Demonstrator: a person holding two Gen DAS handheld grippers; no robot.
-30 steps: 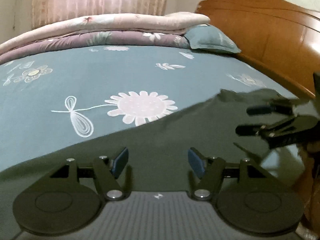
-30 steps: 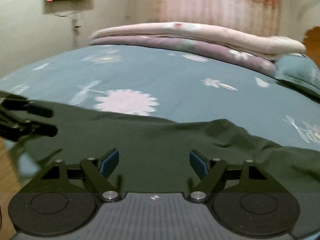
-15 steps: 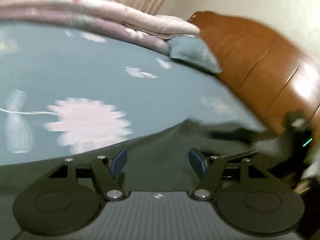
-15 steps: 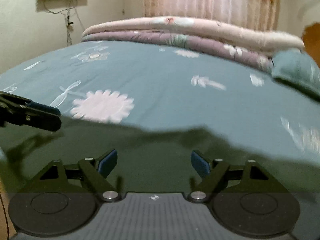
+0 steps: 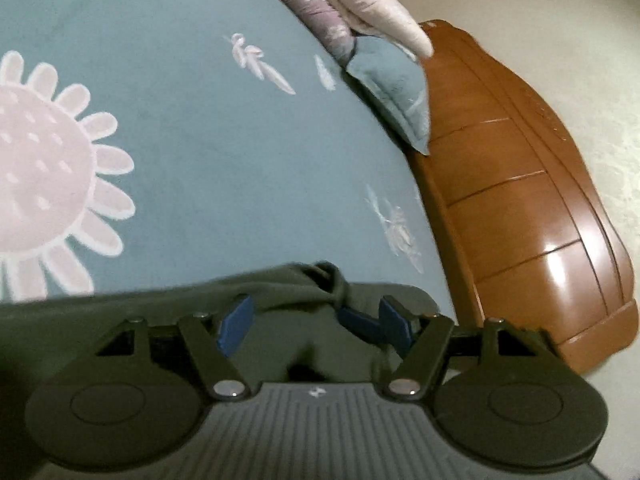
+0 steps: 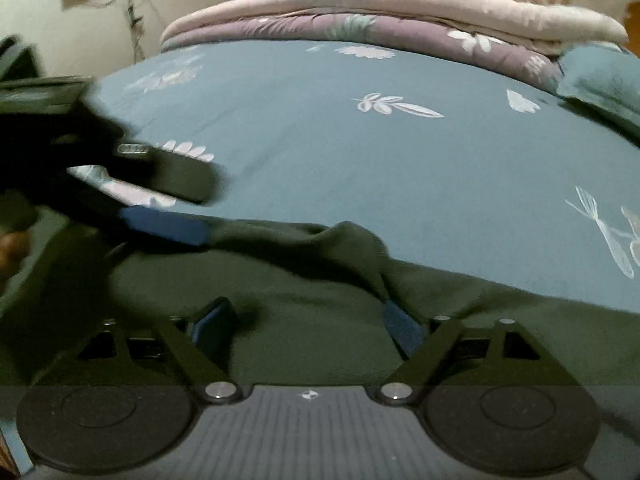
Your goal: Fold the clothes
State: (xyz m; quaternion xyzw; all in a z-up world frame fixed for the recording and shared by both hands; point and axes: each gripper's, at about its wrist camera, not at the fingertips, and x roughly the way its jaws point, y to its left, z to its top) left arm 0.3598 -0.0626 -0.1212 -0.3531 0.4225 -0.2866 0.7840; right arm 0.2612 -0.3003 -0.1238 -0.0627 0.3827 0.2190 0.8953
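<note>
Dark olive, matte and soft-looking, the garment (image 6: 320, 312) lies spread along the near edge of the bed, its far edge rumpled into a low ridge with one raised peak. From the left wrist camera the same cloth (image 5: 280, 300) shows a twisted, rope-like fold at its upper edge.

The right gripper (image 6: 308, 322) sits low over the cloth with its jaws wide apart, the blue pads resting on or just above the fabric; nothing is pinched between them. The left gripper (image 5: 314, 320) is also spread wide, its blue pads flanking the bunched fold without closing on it; whether they touch the cloth cannot be told. In the right wrist view the left gripper appears at the left, blurred, tilted on its side so one finger sits above the other, the lower blue pad at the garment's edge.

Beneath the garment is a teal bedsheet (image 6: 400, 152) printed with pale daisies and leaf sprigs. At the far side lie folded quilts (image 6: 400, 12), one pinkish, one mauve, beside a teal pillow (image 5: 396, 92). A glossy, curved wooden headboard (image 5: 520, 208) borders the bed.
</note>
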